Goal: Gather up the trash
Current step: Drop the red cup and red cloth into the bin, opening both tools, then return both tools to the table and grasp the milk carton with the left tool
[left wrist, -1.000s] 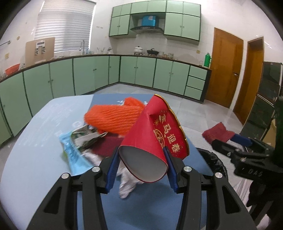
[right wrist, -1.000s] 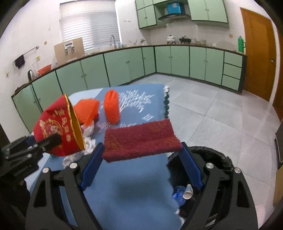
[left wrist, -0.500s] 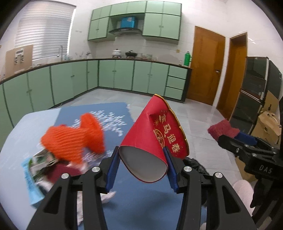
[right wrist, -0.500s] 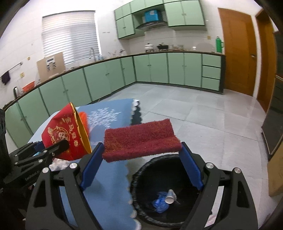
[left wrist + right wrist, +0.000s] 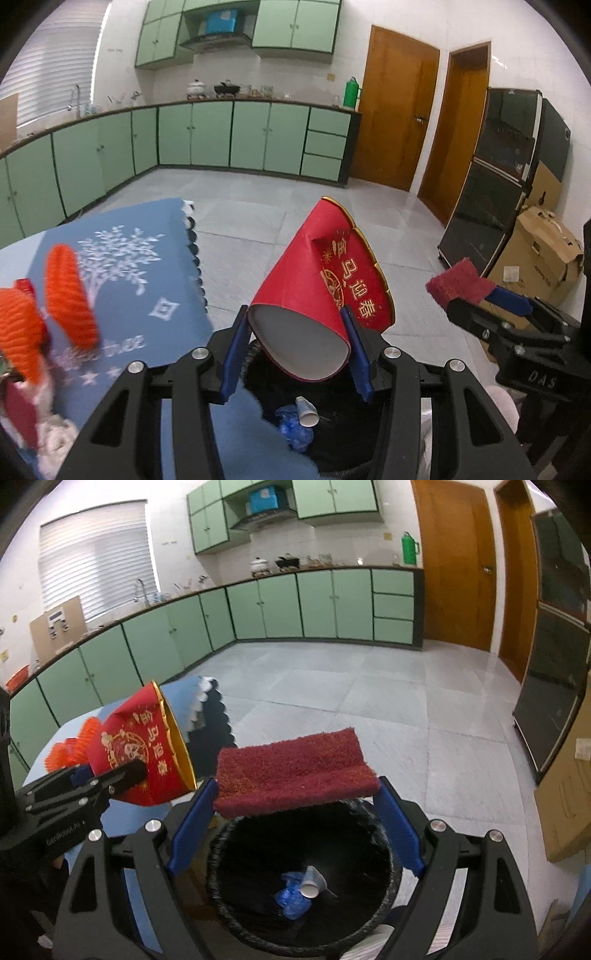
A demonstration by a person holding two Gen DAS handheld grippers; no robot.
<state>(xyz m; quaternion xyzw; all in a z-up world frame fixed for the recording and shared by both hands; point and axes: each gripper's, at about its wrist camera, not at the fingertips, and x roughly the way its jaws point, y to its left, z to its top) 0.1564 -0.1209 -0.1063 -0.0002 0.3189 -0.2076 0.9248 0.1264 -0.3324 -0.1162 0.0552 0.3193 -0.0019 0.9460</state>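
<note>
My left gripper (image 5: 295, 347) is shut on a red paper cup (image 5: 314, 295) with gold lettering, lying on its side between the blue pads. In the right wrist view the same red paper cup (image 5: 144, 746) hangs at the left, over the table's edge. My right gripper (image 5: 295, 812) is shut on a dark red scouring pad (image 5: 295, 768), held flat above a black-lined trash bin (image 5: 373, 893). A blue wrapper (image 5: 291, 899) and a small white cup (image 5: 312, 884) lie inside the bin. The trash bin (image 5: 266, 373) also shows below the left fingers.
A blue tablecloth (image 5: 125, 266) covers the table at the left, with orange net pieces (image 5: 70, 295) and other scraps on it. Tiled floor lies ahead. A dark cabinet (image 5: 502, 184) and a cardboard box (image 5: 539, 251) stand at the right.
Both grippers swung right, away from the table and over the bin, still holding the cup and the pad. The table litter slid to the left edge of both views.
</note>
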